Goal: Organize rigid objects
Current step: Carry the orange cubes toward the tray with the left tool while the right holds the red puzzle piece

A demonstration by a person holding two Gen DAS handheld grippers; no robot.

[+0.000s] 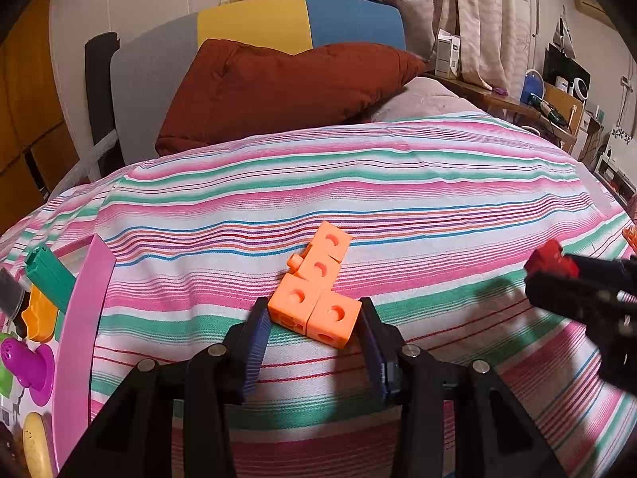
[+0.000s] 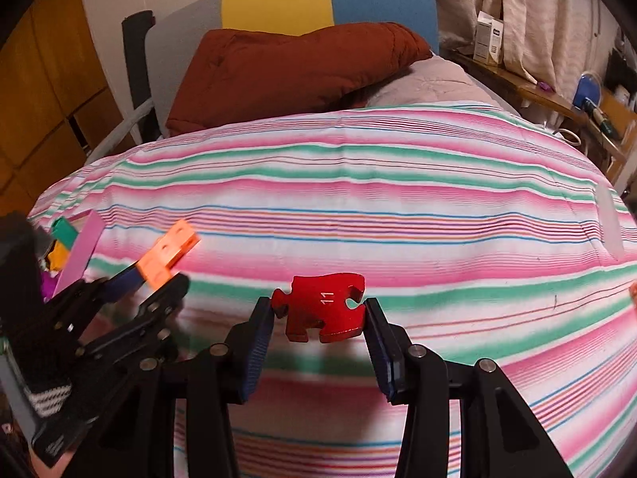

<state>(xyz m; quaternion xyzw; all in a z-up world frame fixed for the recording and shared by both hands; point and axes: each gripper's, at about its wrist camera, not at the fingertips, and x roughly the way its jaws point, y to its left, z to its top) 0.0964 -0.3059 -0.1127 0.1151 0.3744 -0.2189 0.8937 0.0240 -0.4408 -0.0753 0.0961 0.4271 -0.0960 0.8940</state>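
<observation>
Jaws gripping orange cubes (image 1: 314,296), red puzzle piece (image 2: 324,306)

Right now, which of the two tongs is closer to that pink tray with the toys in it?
Left. The left tongs, clamped on the orange cube block, are just beside the pink tray. The right tongs, holding the red puzzle piece, are farther away.

I can read one marking: a white "11" on the red puzzle piece (image 2: 324,308) at lower centre of my right wrist view.
</observation>
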